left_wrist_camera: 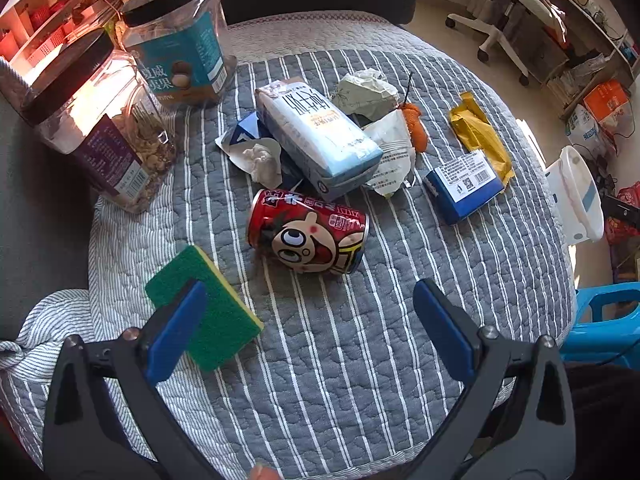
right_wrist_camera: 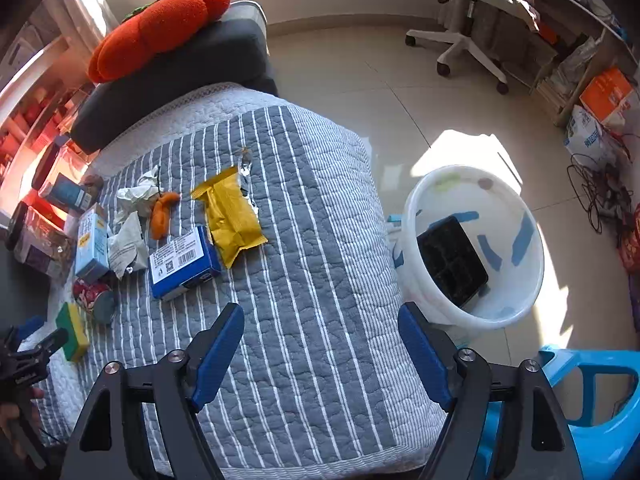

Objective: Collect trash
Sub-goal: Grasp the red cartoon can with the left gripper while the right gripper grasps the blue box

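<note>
Trash lies on a grey striped quilt (left_wrist_camera: 340, 360). A red can (left_wrist_camera: 308, 230) lies on its side just ahead of my left gripper (left_wrist_camera: 308, 320), which is open and empty. Behind the can are a light blue milk carton (left_wrist_camera: 316, 136), crumpled paper (left_wrist_camera: 366, 90), a tissue (left_wrist_camera: 264, 162), orange peel (left_wrist_camera: 416, 126), a yellow wrapper (left_wrist_camera: 480, 136) and a blue box (left_wrist_camera: 464, 186). My right gripper (right_wrist_camera: 320, 344) is open and empty above the quilt's near edge, with the blue box (right_wrist_camera: 182, 262) and yellow wrapper (right_wrist_camera: 234, 216) ahead left. A white bucket (right_wrist_camera: 472, 236) stands on the floor to the right, holding a black tray (right_wrist_camera: 452, 260).
A green and yellow sponge (left_wrist_camera: 204, 308) lies by my left gripper's left finger. Two clear jars with black lids (left_wrist_camera: 104, 120) (left_wrist_camera: 180, 40) stand at the quilt's back left. A blue plastic stool (right_wrist_camera: 588, 396) is near right. An office chair (right_wrist_camera: 468, 12) stands far back.
</note>
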The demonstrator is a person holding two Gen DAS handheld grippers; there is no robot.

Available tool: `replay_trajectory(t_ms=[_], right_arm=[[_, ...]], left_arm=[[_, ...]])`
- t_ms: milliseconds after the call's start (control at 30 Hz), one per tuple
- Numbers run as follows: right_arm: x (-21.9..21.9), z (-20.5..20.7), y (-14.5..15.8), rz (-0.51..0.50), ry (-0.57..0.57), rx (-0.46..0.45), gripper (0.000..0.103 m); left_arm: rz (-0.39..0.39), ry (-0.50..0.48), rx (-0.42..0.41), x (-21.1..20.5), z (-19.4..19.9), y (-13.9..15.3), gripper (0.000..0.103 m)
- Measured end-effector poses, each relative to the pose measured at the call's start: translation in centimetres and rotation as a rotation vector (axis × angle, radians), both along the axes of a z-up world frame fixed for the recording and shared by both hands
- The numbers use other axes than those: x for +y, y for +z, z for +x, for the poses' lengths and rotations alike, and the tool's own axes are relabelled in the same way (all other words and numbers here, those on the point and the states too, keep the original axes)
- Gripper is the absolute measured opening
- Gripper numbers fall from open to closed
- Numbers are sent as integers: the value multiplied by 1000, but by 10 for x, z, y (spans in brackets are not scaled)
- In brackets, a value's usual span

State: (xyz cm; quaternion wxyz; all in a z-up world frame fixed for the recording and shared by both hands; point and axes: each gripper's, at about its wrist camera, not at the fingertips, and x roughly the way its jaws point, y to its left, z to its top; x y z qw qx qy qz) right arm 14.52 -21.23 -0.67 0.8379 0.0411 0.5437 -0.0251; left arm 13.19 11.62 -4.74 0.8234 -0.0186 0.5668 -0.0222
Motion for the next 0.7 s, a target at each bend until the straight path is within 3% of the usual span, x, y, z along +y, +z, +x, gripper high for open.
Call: replay_trajectory(t_ms=[100, 200, 333, 567, 700], right_arm=[[15, 7, -7, -10, 20, 13, 81], [26, 12, -13, -19, 32, 26, 81], [33, 18, -19, -27, 39, 42, 81], [42, 29, -29, -48, 45, 64, 81], [49, 36, -35, -57, 52, 77, 81]], left_arm=[[-27, -75, -20, 1, 8, -8, 102], [23, -141, -17, -4, 17, -20, 102], [31, -181, 1, -10, 28, -35, 102], [29, -163, 27, -7, 47, -53, 102], [-10, -156, 52, -4, 52, -60, 89]])
